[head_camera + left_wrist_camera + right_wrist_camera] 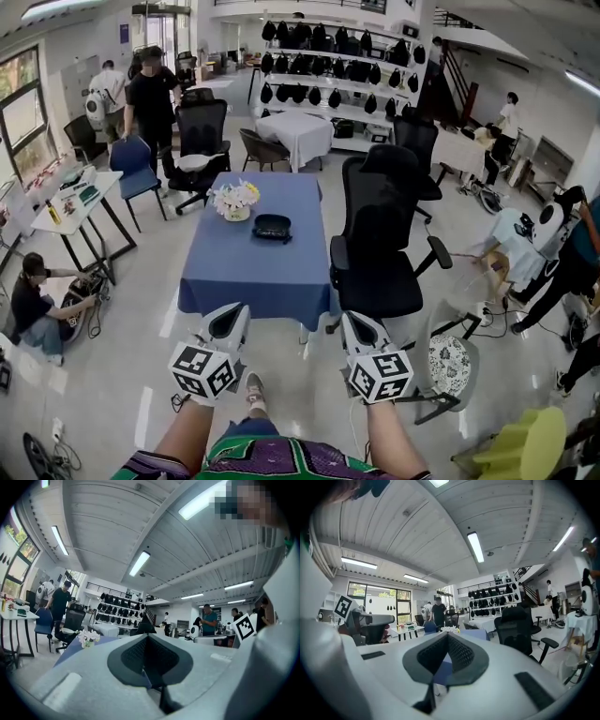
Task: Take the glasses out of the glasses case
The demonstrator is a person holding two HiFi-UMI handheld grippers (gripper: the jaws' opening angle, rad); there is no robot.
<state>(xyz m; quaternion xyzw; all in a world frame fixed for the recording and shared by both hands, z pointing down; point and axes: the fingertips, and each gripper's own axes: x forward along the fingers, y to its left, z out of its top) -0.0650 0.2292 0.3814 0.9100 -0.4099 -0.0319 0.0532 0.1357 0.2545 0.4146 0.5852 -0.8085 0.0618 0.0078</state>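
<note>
the left gripper [232,317] is shut with nothing in it: in the left gripper view its two dark pads meet in a point [148,636] and only a sliver of blue shows below them. the right gripper [356,323] looks the same, jaws together and empty [447,634]. both are held level in front of the person, short of the near edge of the blue table [253,277].

the glasses case [272,227] lies on the far half of that table, just beside a small pot of white flowers [234,200], well apart from both grippers. it appears closed (too small here to tell lid from base). a black office chair [380,234] stands at the table's right side.

my guess on handling: the case is probably a light, stiff shell, smooth enough to slide on the cloth if pushed from one side, so one gripper should pin the base low while the other lifts the lid at its front lip. the glasses inside would be lighter still and fragile; best taken by the bridge or a temple arm, not the lenses, with a gentle pinch.

only the head view shows the case and how far away it is; in both gripper views the jaws themselves block it. the gripper views, in turn, settle the closed jaws, and the left one catches the flowers [87,636] at its left.
</note>
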